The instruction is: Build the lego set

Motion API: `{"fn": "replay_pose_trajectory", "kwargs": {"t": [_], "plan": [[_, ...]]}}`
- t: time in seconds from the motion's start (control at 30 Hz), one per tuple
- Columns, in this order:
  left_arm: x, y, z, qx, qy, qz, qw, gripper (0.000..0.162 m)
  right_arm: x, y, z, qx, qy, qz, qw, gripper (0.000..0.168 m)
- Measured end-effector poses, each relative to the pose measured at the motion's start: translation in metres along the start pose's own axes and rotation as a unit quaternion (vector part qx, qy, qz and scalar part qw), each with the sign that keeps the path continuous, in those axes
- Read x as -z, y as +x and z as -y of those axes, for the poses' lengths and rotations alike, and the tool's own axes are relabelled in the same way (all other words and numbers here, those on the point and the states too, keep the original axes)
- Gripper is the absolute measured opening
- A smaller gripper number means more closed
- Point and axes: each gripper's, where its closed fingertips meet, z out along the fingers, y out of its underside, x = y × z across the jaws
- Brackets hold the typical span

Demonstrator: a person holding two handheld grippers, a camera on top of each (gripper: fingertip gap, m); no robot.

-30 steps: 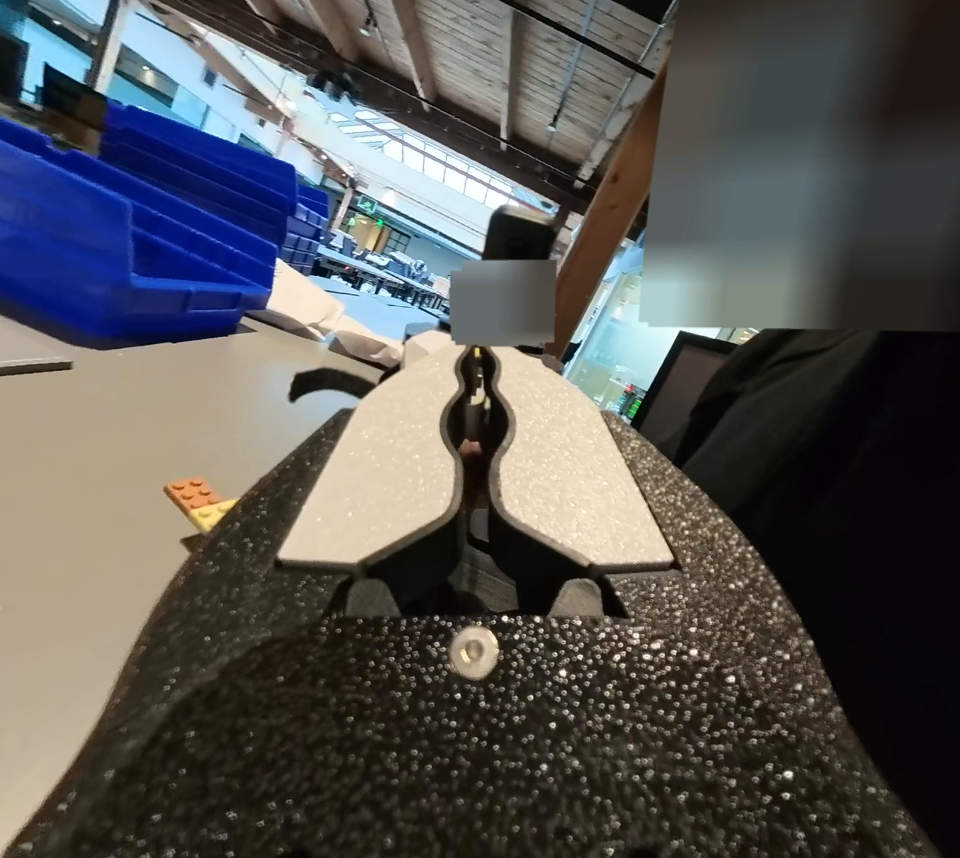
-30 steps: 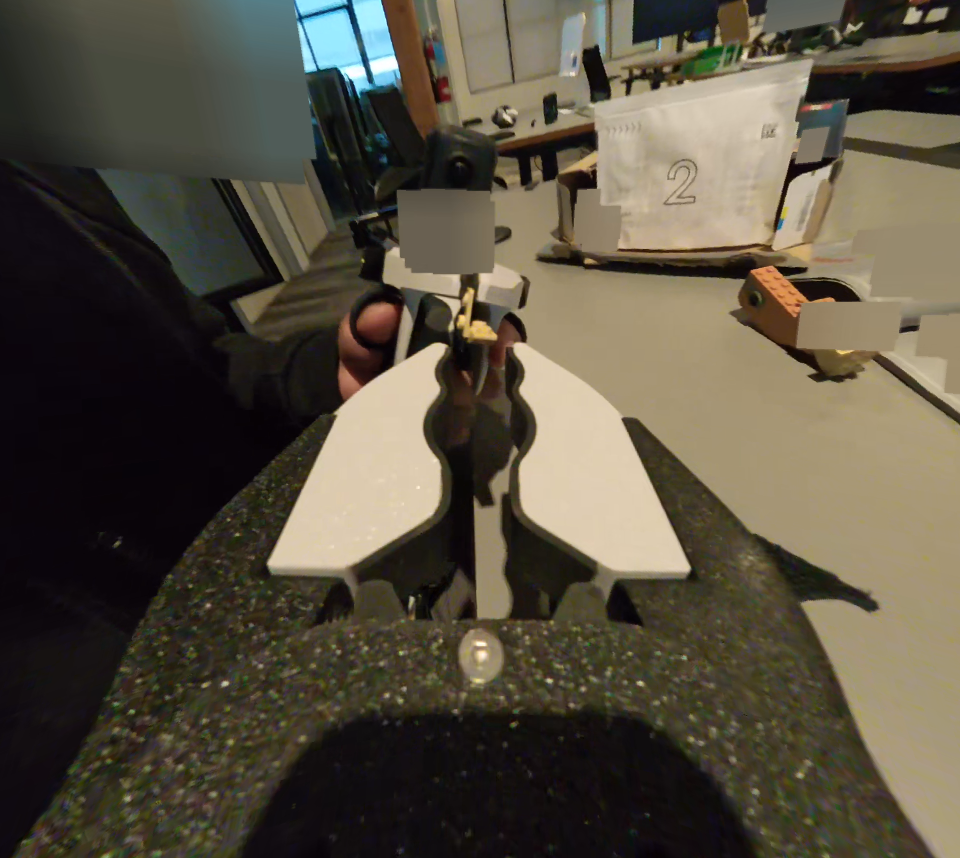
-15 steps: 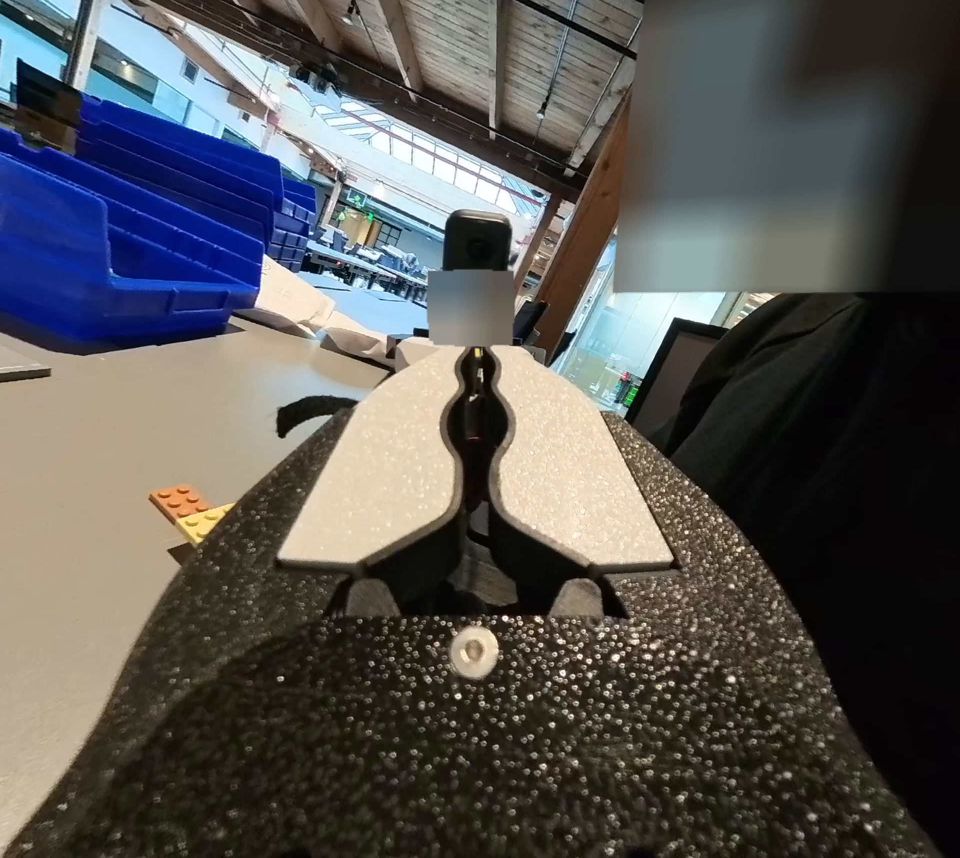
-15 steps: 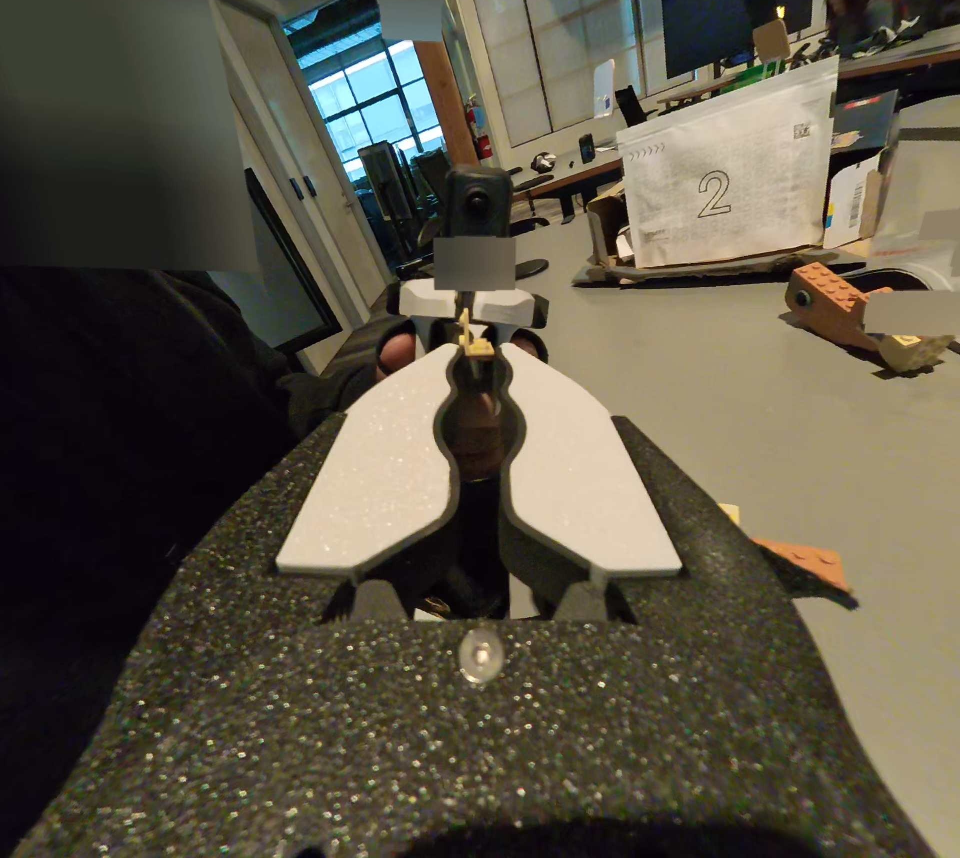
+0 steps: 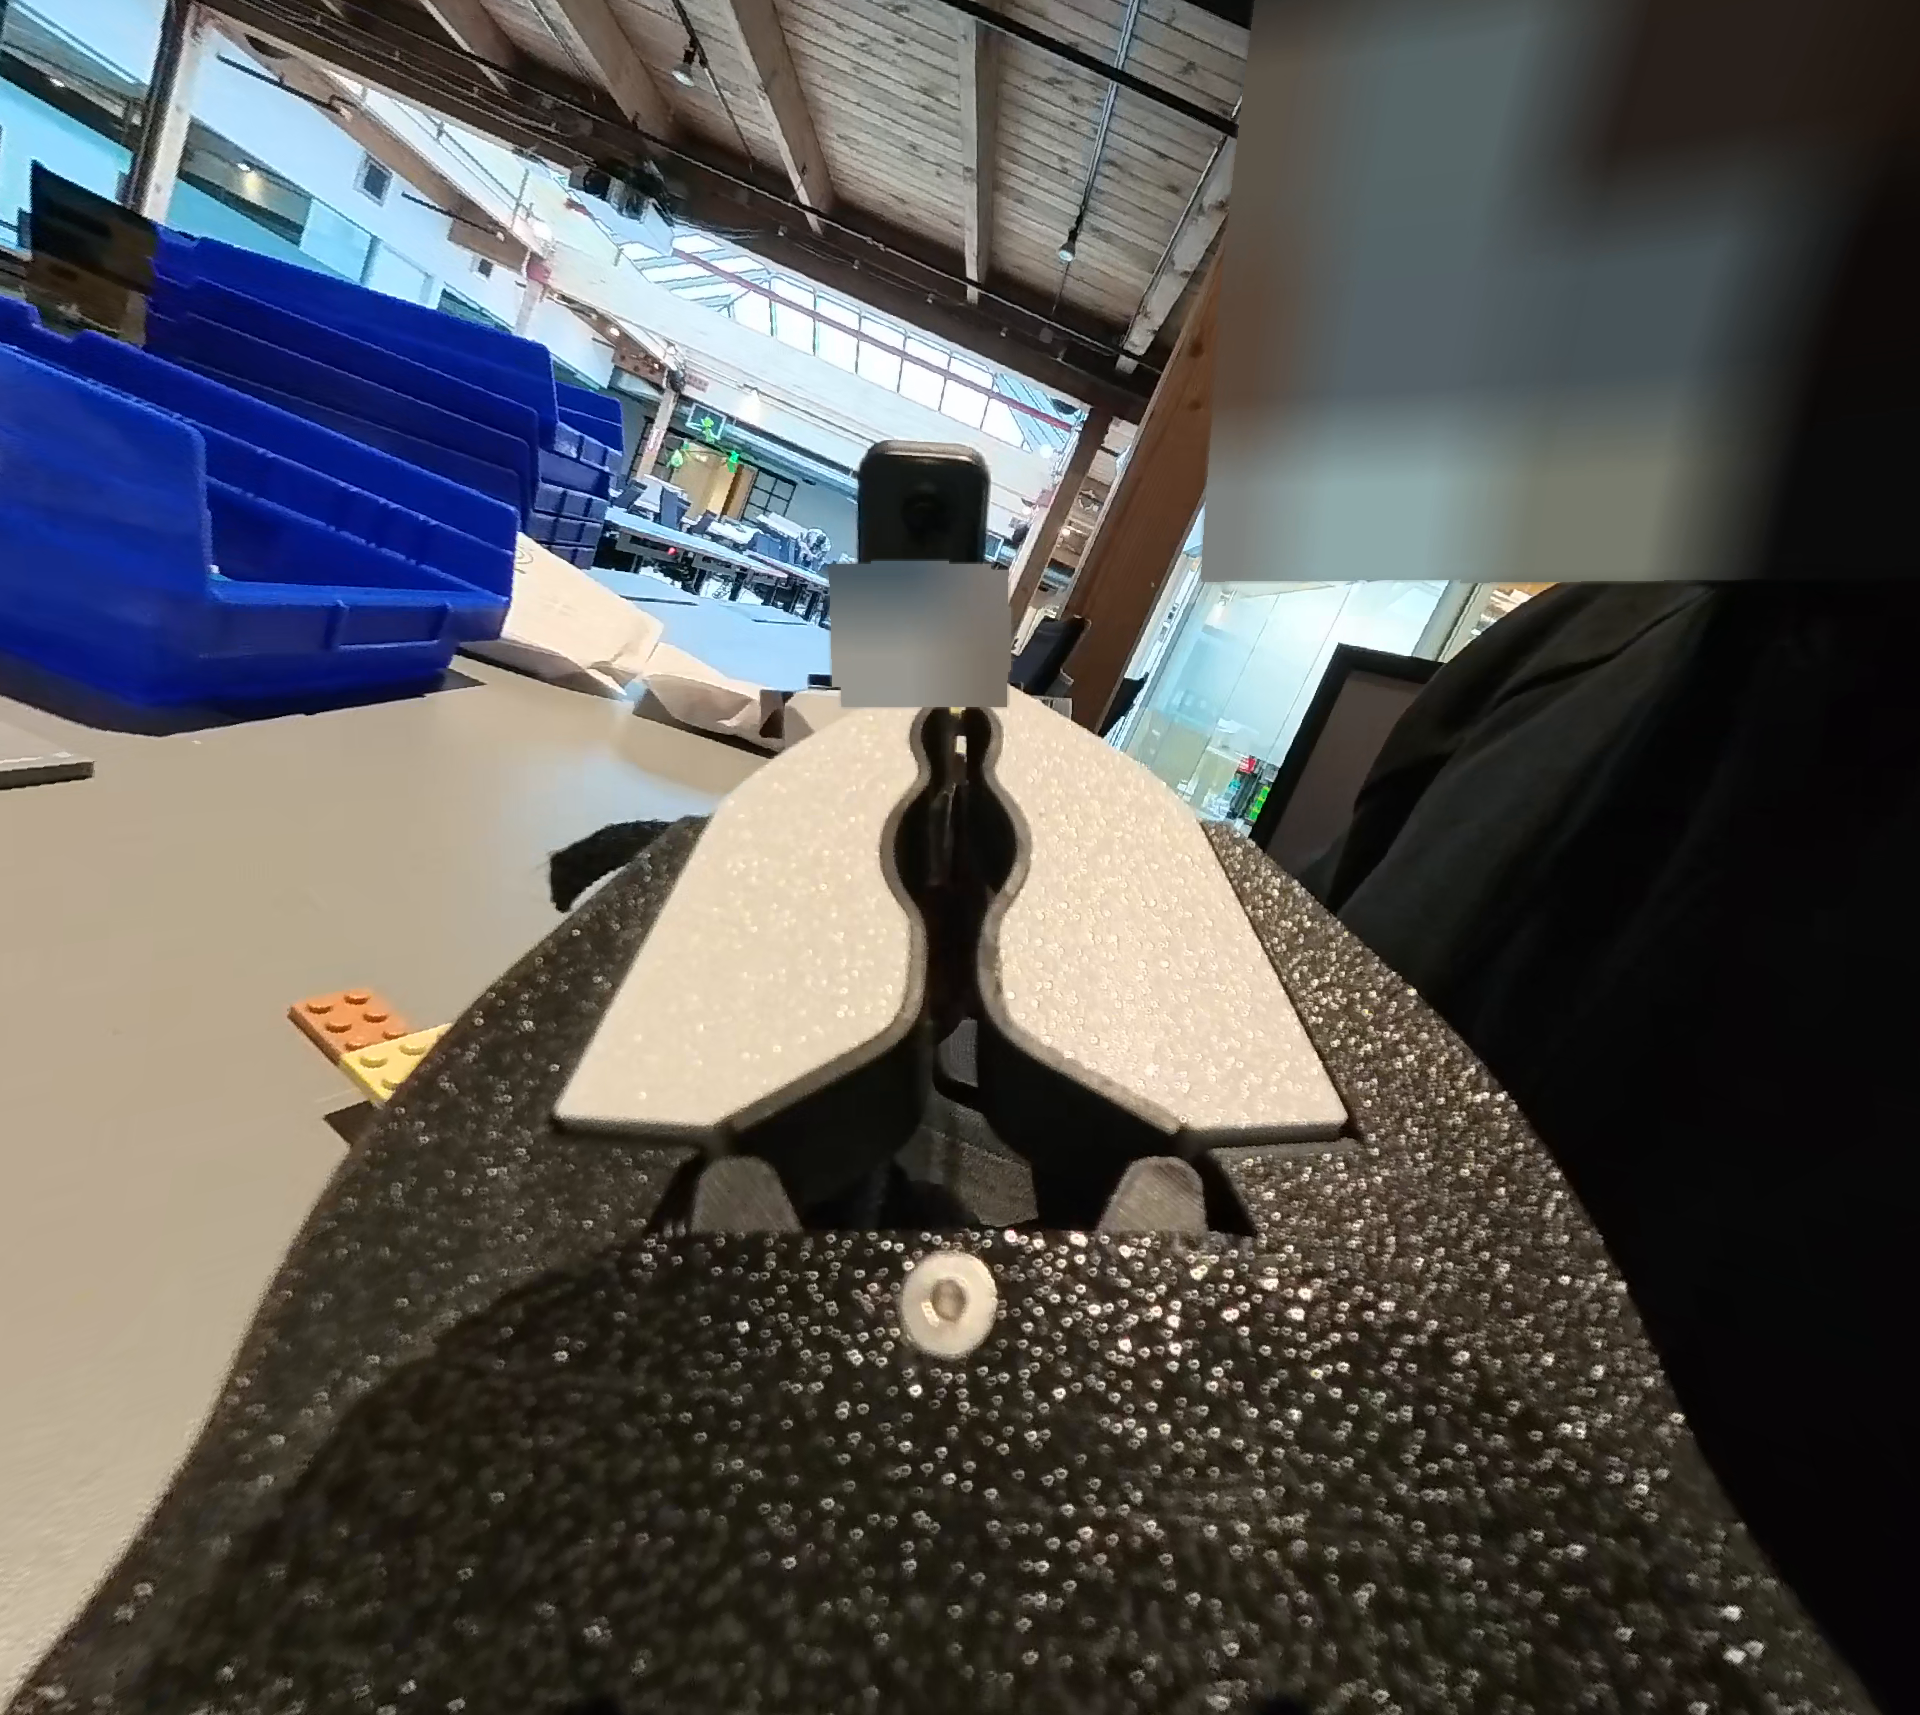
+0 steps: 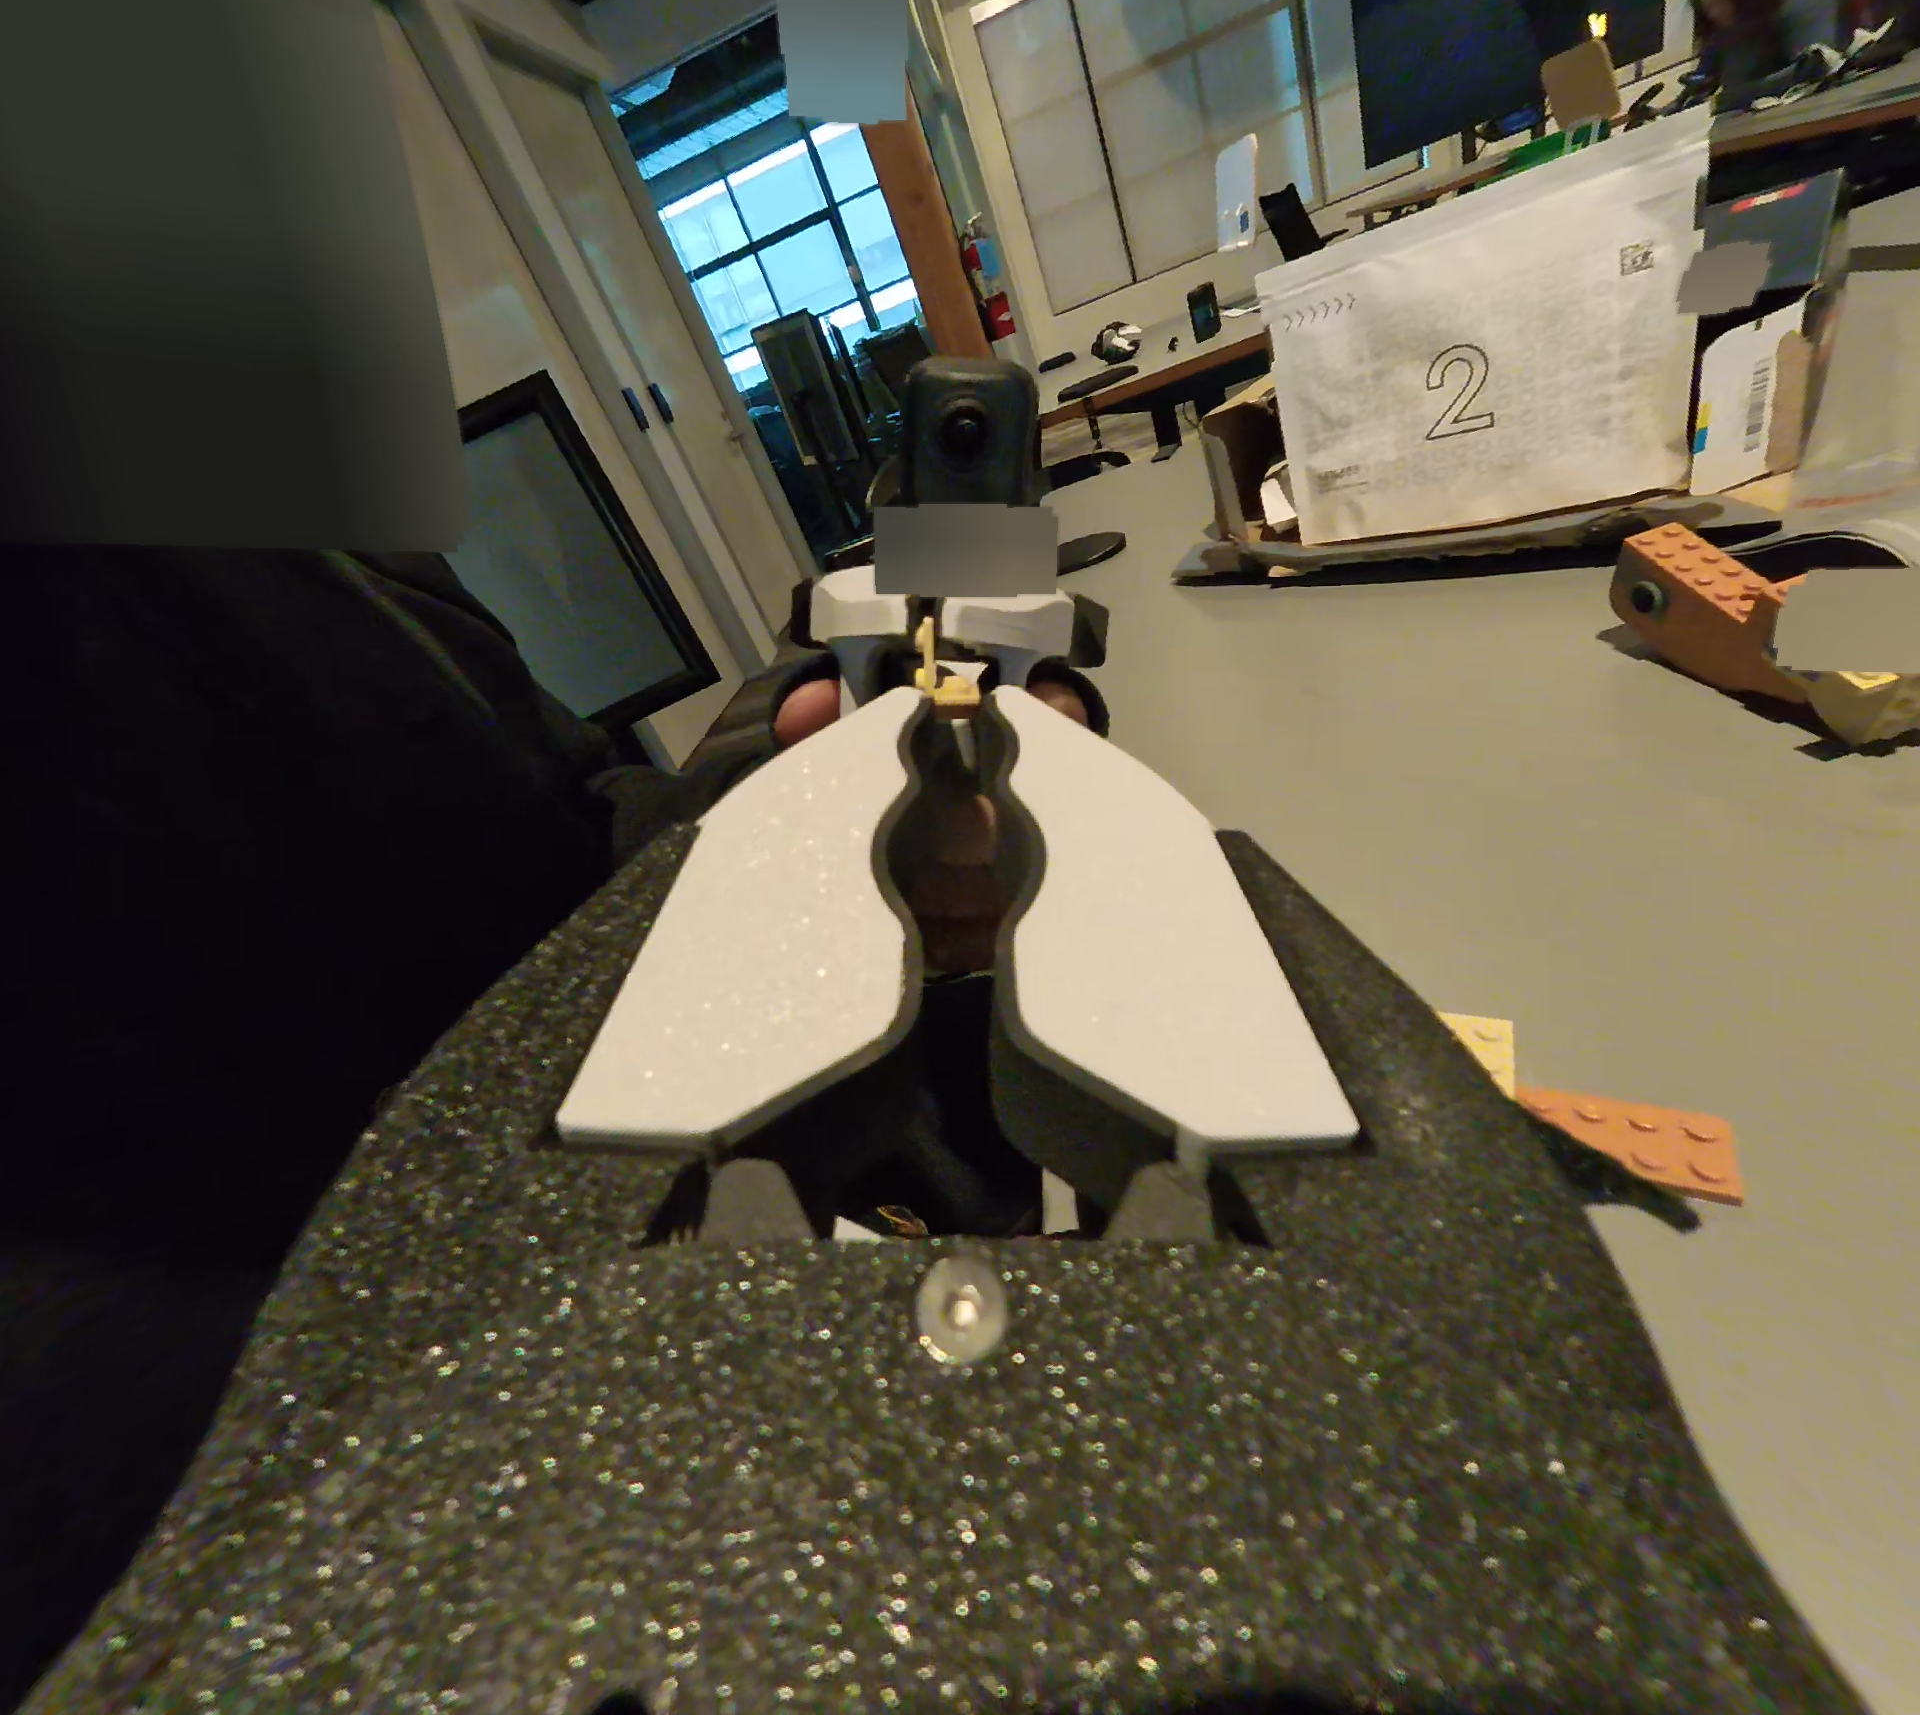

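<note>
Right wrist view: we saw both tongs, right (image 6: 954, 735) and left (image 6: 940, 657), meeting tip to tip, each clenched on a small tan piece (image 6: 948, 691) above the tabletop (image 6: 1403, 834).

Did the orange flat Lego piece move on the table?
Cannot tell. The orange plate appears at a different spot than before, but so do the blue bins, suggesting camera motion.

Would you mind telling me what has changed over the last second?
The right gripper swung so the flat orange plate and yellow plate came into its view. Both grippers stayed facing each other, shut, with the small tan piece between their tips; the left gripper barely moved.
</note>
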Motion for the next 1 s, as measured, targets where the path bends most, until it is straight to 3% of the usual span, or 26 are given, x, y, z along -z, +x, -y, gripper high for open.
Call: {"fn": "replay_pose_trajectory", "kwargs": {"t": [0.13,0.27,0.4,0.5,0.7,1.0], "plan": [[0.002,-0.005,-0.001,-0.004,-0.001,0.022,1.0,0.003,0.001,0.005,0.003,0.023,0.011,-0.034,0.999,0.007],[0.006,-0.012,0.003,-0.024,-0.007,0.081,0.996,0.021,0.009,0.015,0.013,0.057,0.049,-0.1,0.992,0.008],[0.01,-0.032,0.001,-0.038,-0.038,0.207,0.977,0.023,0.019,0.025,0.02,0.131,0.073,-0.203,0.968,0.008],[0.007,-0.035,0.001,-0.057,-0.048,0.257,0.964,0.025,0.018,0.026,0.016,0.202,0.05,-0.262,0.942,0.008],[-0.003,-0.03,-0.003,-0.088,-0.075,0.283,0.952,0.023,0.011,0.026,0.007,0.289,0.011,-0.319,0.902,0.008],[0.001,-0.032,-0.008,-0.065,-0.082,0.281,0.954,0.008,0.008,0.022,0.007,0.333,0.005,-0.331,0.883,0.008]]}}
